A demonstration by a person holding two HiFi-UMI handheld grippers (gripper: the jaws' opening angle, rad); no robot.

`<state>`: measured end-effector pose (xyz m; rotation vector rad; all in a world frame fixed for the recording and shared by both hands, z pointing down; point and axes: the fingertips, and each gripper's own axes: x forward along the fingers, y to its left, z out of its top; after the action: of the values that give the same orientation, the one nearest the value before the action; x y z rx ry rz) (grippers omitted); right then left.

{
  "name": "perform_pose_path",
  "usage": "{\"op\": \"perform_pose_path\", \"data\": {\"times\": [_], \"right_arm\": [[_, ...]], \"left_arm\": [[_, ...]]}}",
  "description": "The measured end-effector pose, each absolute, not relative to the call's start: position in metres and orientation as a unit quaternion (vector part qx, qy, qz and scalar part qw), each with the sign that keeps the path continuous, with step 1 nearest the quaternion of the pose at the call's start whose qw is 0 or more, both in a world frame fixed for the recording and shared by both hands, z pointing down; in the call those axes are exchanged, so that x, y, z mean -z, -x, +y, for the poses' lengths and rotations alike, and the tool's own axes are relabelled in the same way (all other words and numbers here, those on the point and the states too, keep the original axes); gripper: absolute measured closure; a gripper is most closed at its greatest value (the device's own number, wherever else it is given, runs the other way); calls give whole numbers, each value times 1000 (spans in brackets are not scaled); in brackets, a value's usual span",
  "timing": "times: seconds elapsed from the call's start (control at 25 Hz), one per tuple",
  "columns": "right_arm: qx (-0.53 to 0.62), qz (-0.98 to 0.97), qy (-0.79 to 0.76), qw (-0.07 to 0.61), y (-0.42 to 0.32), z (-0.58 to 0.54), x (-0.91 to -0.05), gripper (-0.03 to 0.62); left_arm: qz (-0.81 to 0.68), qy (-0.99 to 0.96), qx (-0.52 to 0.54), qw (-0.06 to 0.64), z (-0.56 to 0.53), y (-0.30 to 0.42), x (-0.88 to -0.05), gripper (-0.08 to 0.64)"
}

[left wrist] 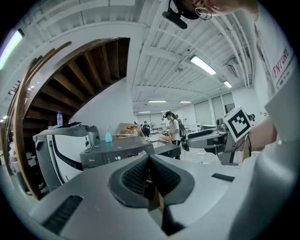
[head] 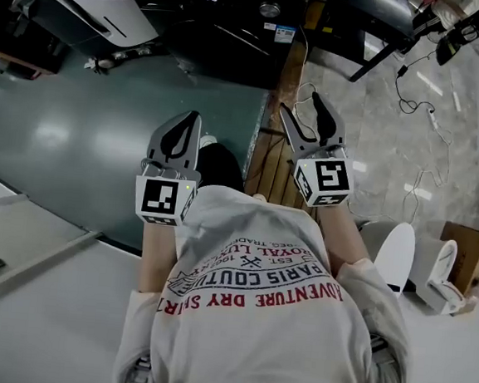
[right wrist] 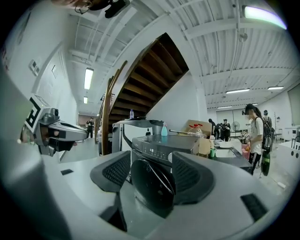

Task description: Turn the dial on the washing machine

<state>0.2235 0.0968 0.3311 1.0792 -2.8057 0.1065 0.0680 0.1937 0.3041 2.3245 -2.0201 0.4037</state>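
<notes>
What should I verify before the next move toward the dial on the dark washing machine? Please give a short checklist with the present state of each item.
1. Right tool open: ok. Its jaws stand apart and nothing is between them.
2. Left tool free: ok. Its jaws are together and hold nothing.
3. Small silver round dial in sight: ok. It sits on the top panel of the dark grey front-loading washing machine.
4. Right tool at the dial: not ok. The machine stands well ahead of both tools, untouched.
5. Present setting of the dial: cannot tell. It is too small in every view.
</notes>
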Motion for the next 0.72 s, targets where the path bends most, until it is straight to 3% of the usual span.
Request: {"op": "perform_pose_path", "data": {"times": [0.72], "right_arm": [[-81,-856,-493,131,-58,-57,-331,322]], "left_arm": [[-537,-834,-109,62,-20,122,-295,543]]}}
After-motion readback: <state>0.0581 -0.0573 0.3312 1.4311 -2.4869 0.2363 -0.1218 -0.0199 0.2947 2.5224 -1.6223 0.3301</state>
